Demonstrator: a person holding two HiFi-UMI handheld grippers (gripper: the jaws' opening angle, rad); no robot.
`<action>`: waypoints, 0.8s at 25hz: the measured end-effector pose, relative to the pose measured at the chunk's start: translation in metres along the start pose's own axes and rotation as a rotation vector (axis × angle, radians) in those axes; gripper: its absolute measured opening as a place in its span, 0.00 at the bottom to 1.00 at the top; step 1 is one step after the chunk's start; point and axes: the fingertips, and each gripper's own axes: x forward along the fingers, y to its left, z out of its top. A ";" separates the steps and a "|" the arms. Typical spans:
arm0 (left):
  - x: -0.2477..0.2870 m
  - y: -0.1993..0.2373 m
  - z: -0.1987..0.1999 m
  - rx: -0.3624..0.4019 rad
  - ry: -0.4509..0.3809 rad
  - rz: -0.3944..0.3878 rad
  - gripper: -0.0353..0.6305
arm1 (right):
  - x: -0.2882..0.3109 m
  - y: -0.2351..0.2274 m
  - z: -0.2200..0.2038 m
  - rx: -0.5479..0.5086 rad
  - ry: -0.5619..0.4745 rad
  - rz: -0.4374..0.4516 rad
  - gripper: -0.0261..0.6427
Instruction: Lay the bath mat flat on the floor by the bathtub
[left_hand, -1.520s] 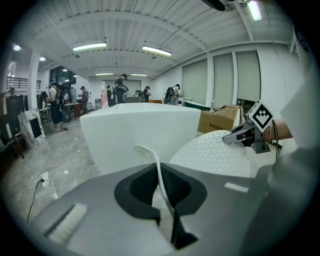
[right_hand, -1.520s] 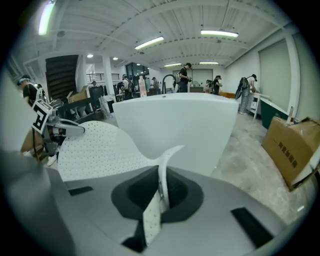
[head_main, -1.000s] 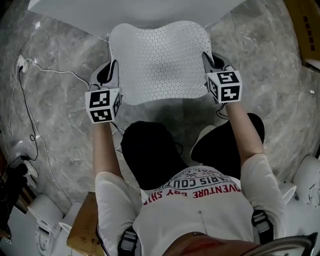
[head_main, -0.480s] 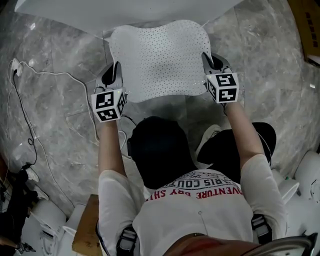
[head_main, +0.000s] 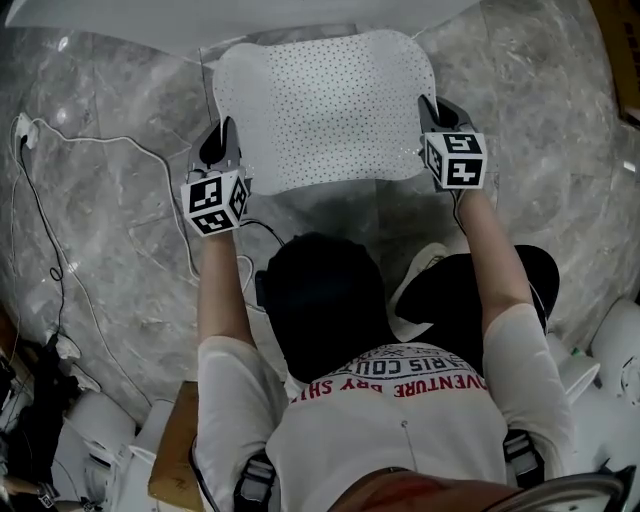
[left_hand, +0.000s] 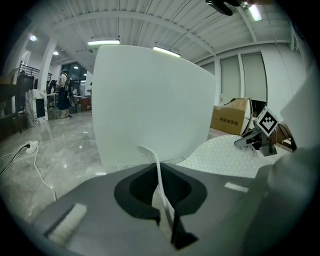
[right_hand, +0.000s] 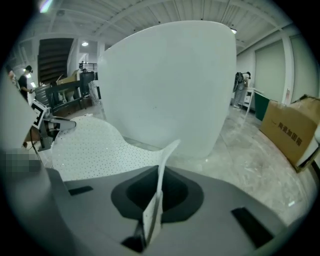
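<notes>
While the person crouches on the grey marble floor (head_main: 120, 230), both arms reach forward, one claw in each hand. The left claw (head_main: 222, 148) is pinched tight on the left edge of the bath mat (head_main: 322, 105). The left gripper view shows the thin white edge squeezed between its jaws (left_hand: 164, 202). The right claw (head_main: 436, 112) is pinched tight on the right edge in the same way, and its own view shows the strip of mat standing up in its jaws (right_hand: 150, 216).

The mat is white with lots of little dots. It hangs between the two claws and spreads out in front of them. Its long side runs left to right, along the side of the bathtub (head_main: 230, 20). The near edge looks lifted, with a dark shadow under it. The far edge lies right by the foot of the tub, and seems to be down already.

Both claws are just as near to the mat, so I think they should go down together to put the near edge on the floor. A white cable (head_main: 100, 145) lies off to the left, well away.
</notes>
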 end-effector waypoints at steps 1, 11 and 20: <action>0.001 0.006 -0.007 -0.005 0.013 0.005 0.08 | 0.002 -0.003 -0.005 0.014 0.009 -0.008 0.06; 0.018 0.053 -0.075 -0.042 0.113 0.083 0.08 | 0.023 -0.021 -0.062 0.024 0.107 -0.072 0.06; 0.033 0.086 -0.126 -0.022 0.233 0.134 0.08 | 0.051 -0.045 -0.103 -0.024 0.174 -0.116 0.06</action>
